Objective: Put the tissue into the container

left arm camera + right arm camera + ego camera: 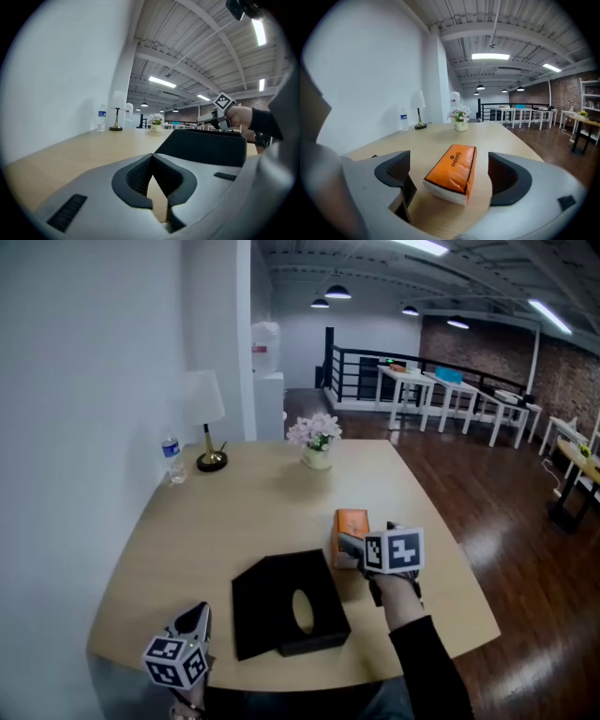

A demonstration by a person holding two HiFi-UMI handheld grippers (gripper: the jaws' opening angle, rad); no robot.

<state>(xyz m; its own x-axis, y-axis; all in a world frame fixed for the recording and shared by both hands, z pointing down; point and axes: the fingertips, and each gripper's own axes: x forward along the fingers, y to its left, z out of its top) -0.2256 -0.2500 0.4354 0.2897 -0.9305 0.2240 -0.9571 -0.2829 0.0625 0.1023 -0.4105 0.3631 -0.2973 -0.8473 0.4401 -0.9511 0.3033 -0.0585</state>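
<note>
An orange tissue pack (352, 521) lies flat on the round wooden table (234, 512), just right of a black container (272, 601) with an oval slot in its top. My right gripper (352, 543) stands open around the pack's near end. In the right gripper view the tissue pack (454, 171) lies between the two pads (396, 169) without touching either. My left gripper (197, 617) rests at the table's near left edge, left of the container. Its jaws meet at the tips (152, 157) with nothing between them, and the container (206, 145) shows ahead to the right.
At the table's far side stand a lamp (208, 427), a water bottle (172, 460) and a small flower pot (316, 442). A white wall runs along the left. Right of the table is dark wooden floor, with white tables (450, 390) further back.
</note>
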